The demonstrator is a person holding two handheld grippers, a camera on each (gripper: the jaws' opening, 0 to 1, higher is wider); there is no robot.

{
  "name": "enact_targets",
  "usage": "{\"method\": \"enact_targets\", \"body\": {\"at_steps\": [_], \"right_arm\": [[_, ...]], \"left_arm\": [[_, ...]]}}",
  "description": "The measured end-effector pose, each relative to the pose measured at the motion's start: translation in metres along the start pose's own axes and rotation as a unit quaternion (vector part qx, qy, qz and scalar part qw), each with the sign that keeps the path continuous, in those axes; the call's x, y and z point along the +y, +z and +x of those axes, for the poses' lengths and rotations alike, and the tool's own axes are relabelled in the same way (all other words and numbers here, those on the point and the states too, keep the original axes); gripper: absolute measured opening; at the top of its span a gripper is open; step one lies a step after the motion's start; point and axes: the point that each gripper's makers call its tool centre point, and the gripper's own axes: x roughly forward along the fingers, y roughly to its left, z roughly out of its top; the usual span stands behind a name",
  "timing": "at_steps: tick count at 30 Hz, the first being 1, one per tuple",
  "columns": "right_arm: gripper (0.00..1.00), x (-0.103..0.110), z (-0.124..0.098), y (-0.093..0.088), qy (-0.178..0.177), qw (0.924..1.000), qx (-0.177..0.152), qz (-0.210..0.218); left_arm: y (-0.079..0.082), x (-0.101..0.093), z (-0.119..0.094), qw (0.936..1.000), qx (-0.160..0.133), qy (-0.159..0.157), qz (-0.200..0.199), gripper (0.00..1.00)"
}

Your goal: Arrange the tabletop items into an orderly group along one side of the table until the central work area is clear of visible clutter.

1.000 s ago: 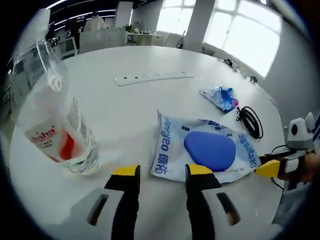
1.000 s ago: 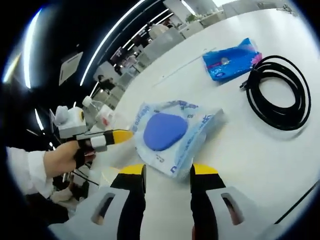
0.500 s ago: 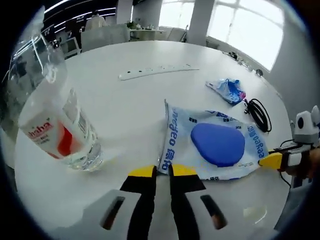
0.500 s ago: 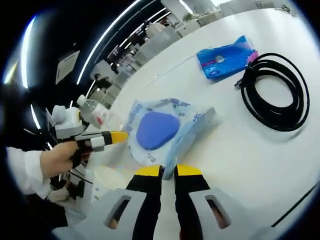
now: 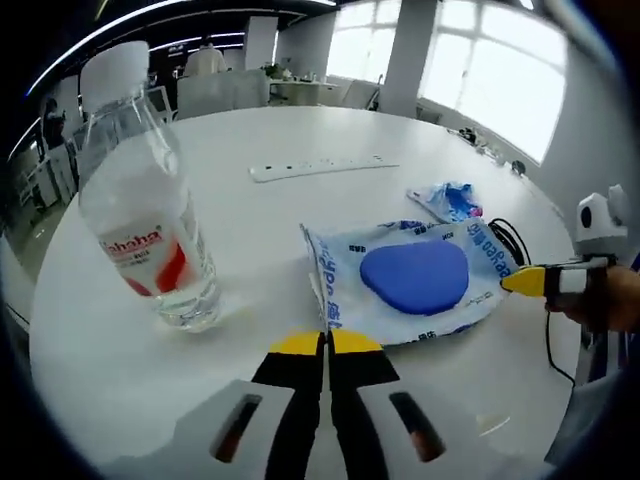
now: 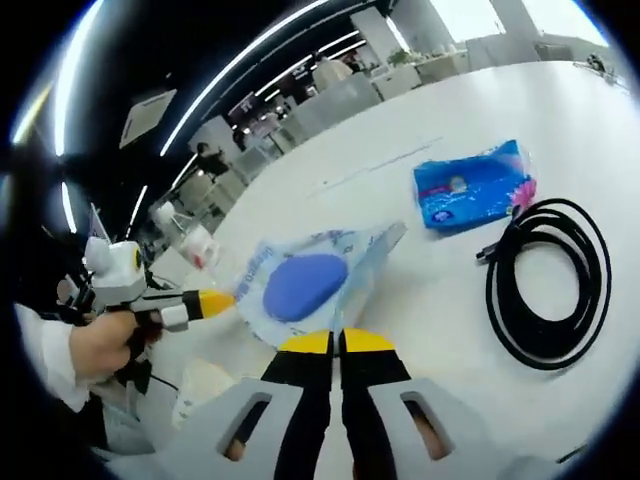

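The left gripper (image 5: 326, 343) is clamped shut on the near edge of the blue-and-white pouch (image 5: 412, 282), and the right gripper (image 6: 336, 342) pinches the pouch's opposite edge (image 6: 300, 285). Beside the pouch on the white surface (image 5: 250, 230) stand a water bottle (image 5: 145, 215), a blue tissue pack (image 6: 470, 187) and a coiled black cable (image 6: 545, 285).

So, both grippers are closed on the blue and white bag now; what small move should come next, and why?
Probably lift the bag together and carry it toward one side of the table. The left gripper and right gripper each pinch an opposite edge, and it sits mid-table between the water bottle and black cable.
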Motion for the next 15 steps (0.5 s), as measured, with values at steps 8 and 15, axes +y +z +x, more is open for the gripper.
{"method": "enact_targets", "body": {"at_steps": [8, 15], "right_arm": [[0.00, -0.005, 0.005, 0.026, -0.006, 0.9992, -0.011, -0.037], [0.00, -0.013, 0.013, 0.053, -0.011, 0.9981, -0.020, -0.057]], "left_arm": [[0.016, -0.008, -0.008, 0.9996, -0.026, -0.004, 0.009, 0.00], [0.022, -0.012, -0.002, 0.9995, -0.029, -0.011, 0.009, 0.00]]}}
